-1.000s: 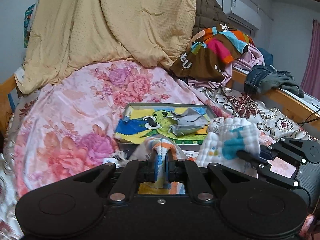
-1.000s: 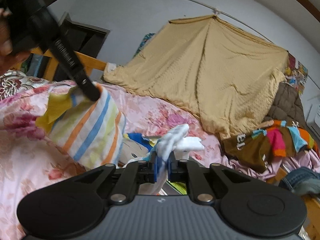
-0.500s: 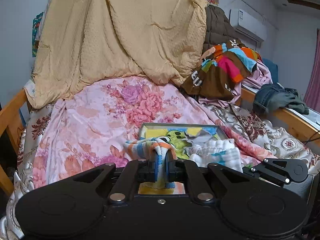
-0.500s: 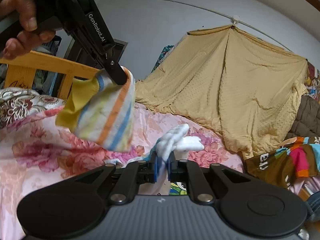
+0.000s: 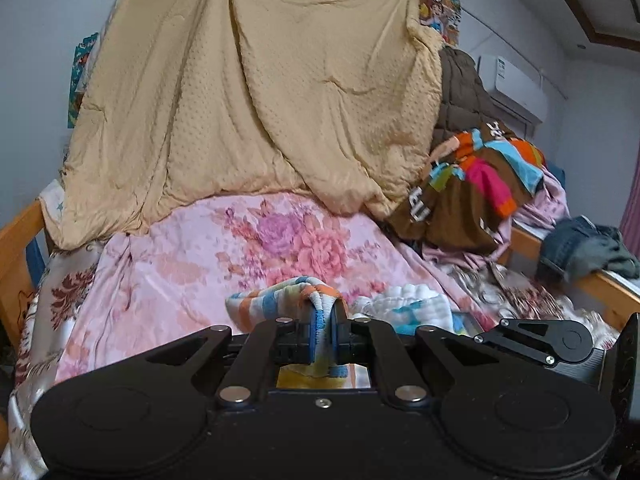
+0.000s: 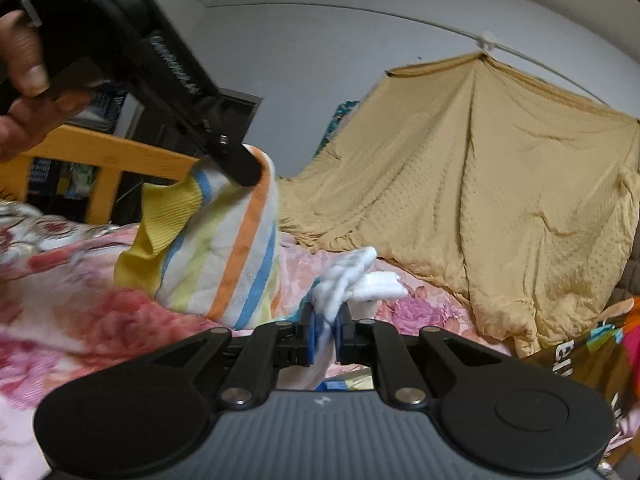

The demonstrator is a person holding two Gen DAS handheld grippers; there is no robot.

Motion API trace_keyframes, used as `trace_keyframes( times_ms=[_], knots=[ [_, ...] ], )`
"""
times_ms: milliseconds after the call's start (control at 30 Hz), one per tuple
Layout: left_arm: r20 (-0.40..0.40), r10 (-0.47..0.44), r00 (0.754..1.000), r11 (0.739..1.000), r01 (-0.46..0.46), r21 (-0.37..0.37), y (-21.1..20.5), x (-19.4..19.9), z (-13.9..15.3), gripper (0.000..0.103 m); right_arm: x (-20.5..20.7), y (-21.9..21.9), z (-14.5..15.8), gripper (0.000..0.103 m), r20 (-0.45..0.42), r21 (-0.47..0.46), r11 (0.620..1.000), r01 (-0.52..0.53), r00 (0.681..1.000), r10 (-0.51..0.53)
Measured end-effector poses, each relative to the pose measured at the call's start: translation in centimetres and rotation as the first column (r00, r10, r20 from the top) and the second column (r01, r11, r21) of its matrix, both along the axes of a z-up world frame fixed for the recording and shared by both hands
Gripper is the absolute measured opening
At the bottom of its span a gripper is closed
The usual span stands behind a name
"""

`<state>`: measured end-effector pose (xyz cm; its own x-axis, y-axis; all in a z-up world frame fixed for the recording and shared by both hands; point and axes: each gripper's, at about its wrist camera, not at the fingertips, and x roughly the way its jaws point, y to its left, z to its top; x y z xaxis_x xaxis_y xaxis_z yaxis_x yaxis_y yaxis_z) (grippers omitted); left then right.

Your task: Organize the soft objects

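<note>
My left gripper [image 5: 324, 316] is shut on a striped towel [image 5: 276, 300] with orange, blue and yellow bands; the cloth bunches over its fingers. In the right wrist view that same striped towel [image 6: 224, 252] hangs from the left gripper [image 6: 240, 168], held up by a person's hand [image 6: 24, 80]. My right gripper [image 6: 325, 324] is shut on a white quilted cloth [image 6: 352, 280] that puffs up above the pads. From the left wrist, the white cloth [image 5: 416, 304] with blue print shows beside the right gripper's body [image 5: 536, 344]. Both cloths are lifted above the pink floral bedspread [image 5: 240, 248].
A tan blanket [image 5: 260, 92] hangs like a tent at the back. Brown multicoloured clothing [image 5: 472, 188] and jeans [image 5: 580, 252] pile up at the right on the wooden bed rail [image 5: 616, 292]. A wooden bed frame [image 6: 104, 160] stands at the left.
Both grippers have risen and pulled back with their cloths. The picture tray that lay on the bed in front has dropped almost out of sight below the grippers.
</note>
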<state>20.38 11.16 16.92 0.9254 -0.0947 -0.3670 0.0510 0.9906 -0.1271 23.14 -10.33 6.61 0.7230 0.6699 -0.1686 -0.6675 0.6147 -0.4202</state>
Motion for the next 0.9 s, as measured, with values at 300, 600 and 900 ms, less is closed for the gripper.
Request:
trace_keyframes(
  times_ms=[300, 600, 900],
  knots=[
    [0.066, -0.062, 0.996, 0.994, 0.068, -0.091, -1.1, 9.5, -1.7, 0.007, 8.2, -0.3, 1.6, 0.01, -0.02, -0.025, 0.996, 0.086, 0.996, -0.086],
    [0.047, -0.063, 0.997, 0.977, 0.071, -0.2, -1.9, 18.8, -7.1, 0.007, 16.8, -1.4, 1.9, 0.01, -0.149, -0.044, 0.977, 0.206, 0.966, -0.211],
    [-0.02, -0.061, 0.998, 0.967, 0.054, -0.248, -3.3, 24.6, -12.0, 0.007, 22.8, -2.1, -1.3, 0.01, -0.273, -0.073, 0.959, 0.275, 0.919, -0.284]
  ],
)
